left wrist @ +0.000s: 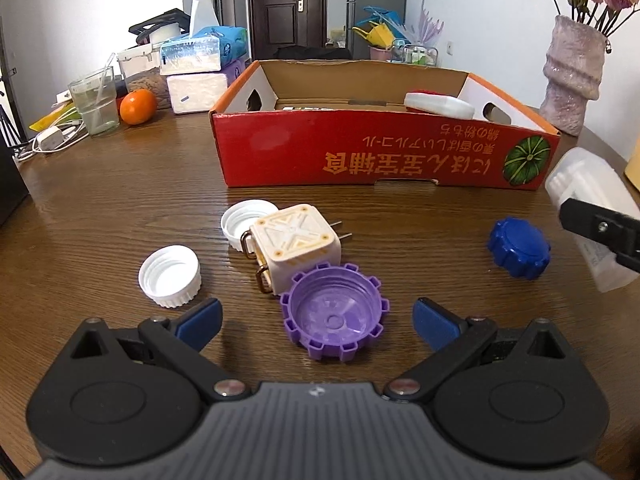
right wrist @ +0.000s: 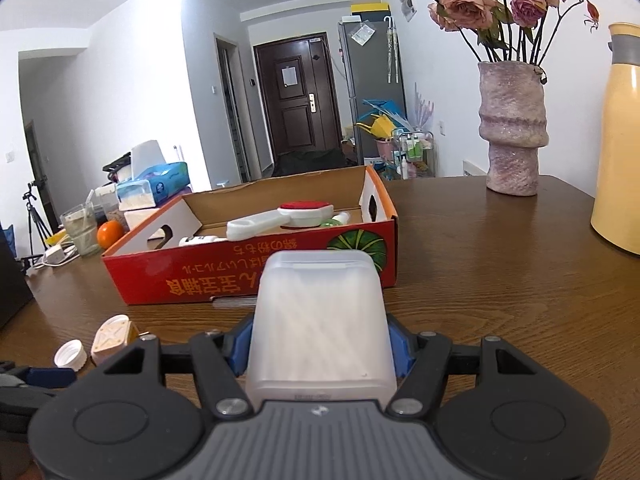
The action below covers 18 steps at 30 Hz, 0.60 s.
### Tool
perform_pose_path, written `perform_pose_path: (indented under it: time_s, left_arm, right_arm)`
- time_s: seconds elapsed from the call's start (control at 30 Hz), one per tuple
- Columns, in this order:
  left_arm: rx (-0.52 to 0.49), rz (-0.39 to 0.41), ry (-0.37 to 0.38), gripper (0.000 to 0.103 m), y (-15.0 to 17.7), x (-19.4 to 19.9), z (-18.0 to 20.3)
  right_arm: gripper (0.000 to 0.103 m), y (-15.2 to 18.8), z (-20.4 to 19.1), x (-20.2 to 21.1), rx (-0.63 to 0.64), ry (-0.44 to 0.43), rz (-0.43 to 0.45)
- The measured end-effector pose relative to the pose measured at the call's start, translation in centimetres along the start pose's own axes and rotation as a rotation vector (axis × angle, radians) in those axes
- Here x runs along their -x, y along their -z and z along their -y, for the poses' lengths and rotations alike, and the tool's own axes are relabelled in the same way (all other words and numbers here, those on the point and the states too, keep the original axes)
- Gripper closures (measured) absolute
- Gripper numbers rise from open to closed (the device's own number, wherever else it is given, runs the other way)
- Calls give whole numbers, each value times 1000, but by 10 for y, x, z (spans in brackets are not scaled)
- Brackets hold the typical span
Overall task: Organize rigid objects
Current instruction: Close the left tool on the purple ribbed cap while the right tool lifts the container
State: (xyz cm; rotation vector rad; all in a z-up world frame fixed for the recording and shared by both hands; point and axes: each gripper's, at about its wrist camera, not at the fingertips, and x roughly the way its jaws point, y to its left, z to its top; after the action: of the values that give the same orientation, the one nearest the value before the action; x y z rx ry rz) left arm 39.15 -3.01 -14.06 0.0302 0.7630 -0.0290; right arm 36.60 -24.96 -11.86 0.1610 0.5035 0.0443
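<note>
Translucent box, unlabelled; red carton bears Japanese print.

The red cardboard box is showing yellow Japanese lettering printed upside down along its front wall, beside a green pumpkin picture; the characters are not reading clearly

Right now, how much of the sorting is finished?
Done: white flat pieces lie in the red cardboard box. In hand: the right hand-held gripper clamps a translucent plastic case. Left: purple toothed cap, blue cap, two white caps, cream cube.
</note>
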Motion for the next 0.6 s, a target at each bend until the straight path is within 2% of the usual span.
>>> perform_pose_path:
  time_s: [0.2,0.3,0.4,0.47,0.5,0.6]
  left_arm:
    - [5,0,-3,1,0,-2,1]
    - [-16,1,2,5,1,-2,6]
    - [-22,0,23,24,2,-1,6]
    - [-27,11,32,44,2,1,5]
    - [-28,13,37,47,2,2,5]
    - [-25,16,51,47,2,4,5]
  right_arm:
    - [39,5,-10,5,33,-34,2]
    - [39,8,-16,6,56,-46,-2]
    - [39,11,-21,8,78,-50,-2]
    - [39,12,-24,10,88,-57,0]
    - [39,12,-25,10,91,-60,1]
    - [39,13,-27,12,99,-67,4]
